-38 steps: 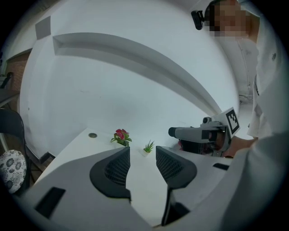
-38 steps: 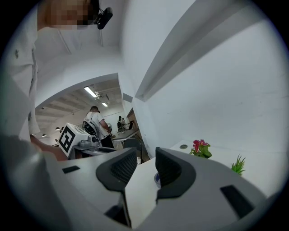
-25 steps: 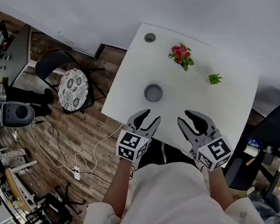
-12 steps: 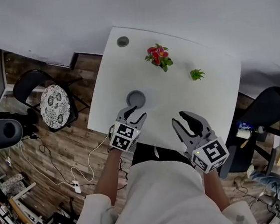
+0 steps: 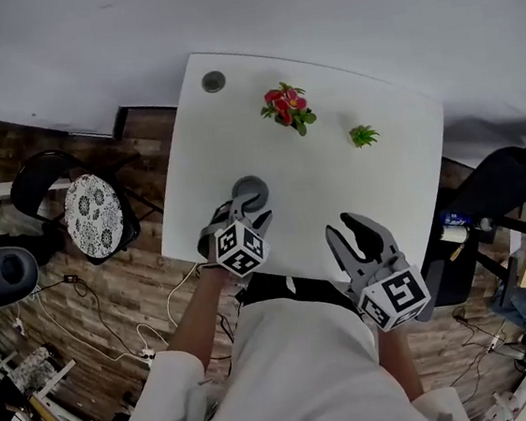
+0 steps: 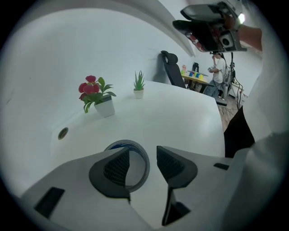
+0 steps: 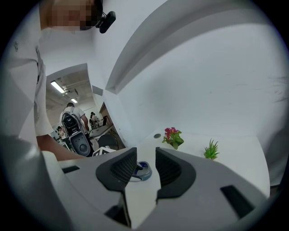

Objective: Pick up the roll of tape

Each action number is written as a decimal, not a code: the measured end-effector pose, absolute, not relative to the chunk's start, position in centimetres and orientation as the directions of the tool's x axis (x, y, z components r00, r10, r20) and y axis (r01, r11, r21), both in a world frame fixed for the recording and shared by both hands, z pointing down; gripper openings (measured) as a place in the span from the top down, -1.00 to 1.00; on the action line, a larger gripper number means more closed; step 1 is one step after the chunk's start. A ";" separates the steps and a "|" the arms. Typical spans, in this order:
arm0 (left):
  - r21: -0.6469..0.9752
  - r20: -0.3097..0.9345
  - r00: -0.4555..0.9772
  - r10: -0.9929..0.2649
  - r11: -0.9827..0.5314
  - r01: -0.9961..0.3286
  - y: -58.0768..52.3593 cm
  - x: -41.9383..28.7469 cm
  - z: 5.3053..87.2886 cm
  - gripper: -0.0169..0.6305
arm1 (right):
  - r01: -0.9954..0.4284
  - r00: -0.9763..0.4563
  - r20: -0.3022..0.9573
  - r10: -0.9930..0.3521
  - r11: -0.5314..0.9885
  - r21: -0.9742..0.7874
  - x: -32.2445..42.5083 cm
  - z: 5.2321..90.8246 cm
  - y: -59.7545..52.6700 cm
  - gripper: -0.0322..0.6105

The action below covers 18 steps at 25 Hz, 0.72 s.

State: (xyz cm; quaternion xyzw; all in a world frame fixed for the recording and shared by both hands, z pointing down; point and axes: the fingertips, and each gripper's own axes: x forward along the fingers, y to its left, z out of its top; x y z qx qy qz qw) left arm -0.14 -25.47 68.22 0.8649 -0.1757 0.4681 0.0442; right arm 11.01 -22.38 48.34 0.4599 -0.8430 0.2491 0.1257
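Holding the grey plastic left gripper (image 6: 142, 162) low, jaws spread either side of the wall of the grey round roll of tape (image 5: 262, 190) lying flat near the white square table's (image 5: 375, 201) front edge, ready to pinch, with the matching right gripper (image 7: 145, 160) spread, empty, back.

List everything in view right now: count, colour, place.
table: 1, white, centre of the head view
roll of tape: 1, grey with blue inside, near the table's left front edge
flowering plant: 1, red blooms, white pot, far side of the table
small plant: 1, green, white pot, right of the flowering plant
grommet: 1, grey, table's far left corner
folding chair: 1, black, patterned cushion, left of the table
office chair: 1, black, right of the table
left hand-held gripper: 1, grey, jaws apart at the tape
right hand-held gripper: 1, grey, jaws apart, empty, at the near edge
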 end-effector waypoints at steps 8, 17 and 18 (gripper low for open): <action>-0.154 0.863 0.447 -0.236 -0.965 -0.212 -25.2 0.0 69.8 0.39 | -0.853 -0.521 0.445 -0.729 0.422 -0.308 10.3 48.4 -22.6 0.48; -0.241 0.885 0.392 -0.249 -0.968 -0.070 -25.2 -0.2 70.9 0.39 | -0.871 -0.487 0.450 -0.748 0.380 -0.311 10.5 48.6 -22.5 0.49; -0.250 0.887 0.388 -0.250 -0.967 -0.051 -25.2 -0.1 71.0 0.42 | -0.872 -0.485 0.451 -0.749 0.377 -0.311 10.6 48.7 -22.5 0.49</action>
